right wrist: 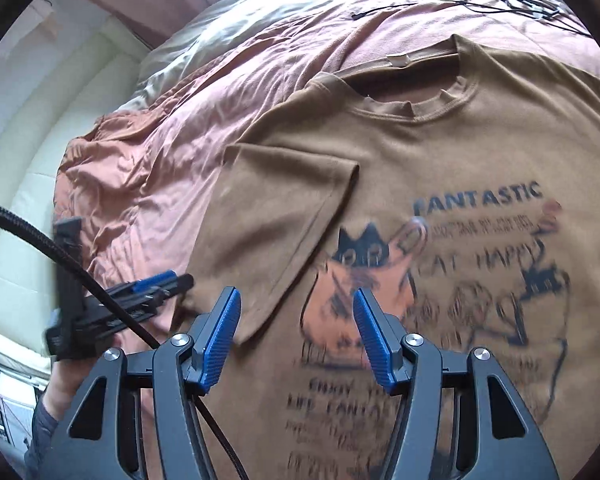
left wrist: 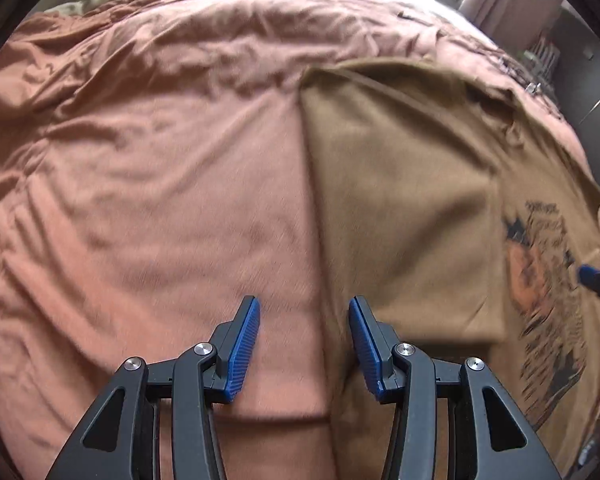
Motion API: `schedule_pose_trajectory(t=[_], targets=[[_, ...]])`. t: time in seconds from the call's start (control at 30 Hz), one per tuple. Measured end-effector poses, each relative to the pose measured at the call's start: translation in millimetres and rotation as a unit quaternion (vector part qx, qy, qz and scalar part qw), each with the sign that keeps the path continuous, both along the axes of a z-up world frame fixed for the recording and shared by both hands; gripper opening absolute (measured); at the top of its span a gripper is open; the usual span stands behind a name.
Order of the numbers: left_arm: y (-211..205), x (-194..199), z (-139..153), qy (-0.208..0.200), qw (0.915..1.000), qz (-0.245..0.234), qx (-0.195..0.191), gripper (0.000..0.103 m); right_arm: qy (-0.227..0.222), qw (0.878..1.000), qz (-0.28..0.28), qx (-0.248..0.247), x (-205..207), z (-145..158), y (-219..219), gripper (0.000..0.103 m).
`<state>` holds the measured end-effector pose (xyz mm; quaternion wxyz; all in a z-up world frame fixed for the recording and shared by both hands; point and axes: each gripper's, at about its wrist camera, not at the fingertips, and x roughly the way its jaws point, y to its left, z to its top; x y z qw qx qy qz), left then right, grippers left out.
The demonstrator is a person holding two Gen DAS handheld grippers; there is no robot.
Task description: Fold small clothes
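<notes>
Your left tongs (left wrist: pixel 304 344) stand apart and hold nothing, hovering over the shirt's (left wrist: pixel 400 208) folded left edge where it meets the bedspread (left wrist: pixel 160 180). Your right tongs (right wrist: pixel 296 336) also gape empty, above the shirt's print (right wrist: pixel 440 280). The sleeve (right wrist: pixel 276 232) lies folded inward, just ahead and left of them. The shirt lies flat on the bed.

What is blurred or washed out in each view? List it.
Left wrist view: the bedspread and shirt are motion-smeared, while the left tongs stay sharp. Right wrist view: the shirt's lower print is smeared, and the pale wall is washed out.
</notes>
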<state>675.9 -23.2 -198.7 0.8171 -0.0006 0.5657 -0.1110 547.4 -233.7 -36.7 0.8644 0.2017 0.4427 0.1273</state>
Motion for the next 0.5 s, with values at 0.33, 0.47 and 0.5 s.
schedule_pose_trajectory(t=[0.33, 0.47, 0.5], targets=[[14.8, -80.4, 52.9, -0.036, 0.9984, 0.013, -0.04, 0.049, -0.042, 0.997, -0.003, -0.058, -100.4, 48.2, -13.6, 0.057], [12.6, -114.8, 78.4, -0.063, 0.9971, 0.007, -0.043, 0.062, -0.053, 0.997, -0.02, -0.058, -138.6, 66.5, -25.2, 0.057], [12.2, -121.7, 83.3, -0.069, 0.9967, 0.007, -0.043, 0.068, -0.062, 0.996, -0.026, -0.057, -151.3, 74.4, -28.3, 0.057]])
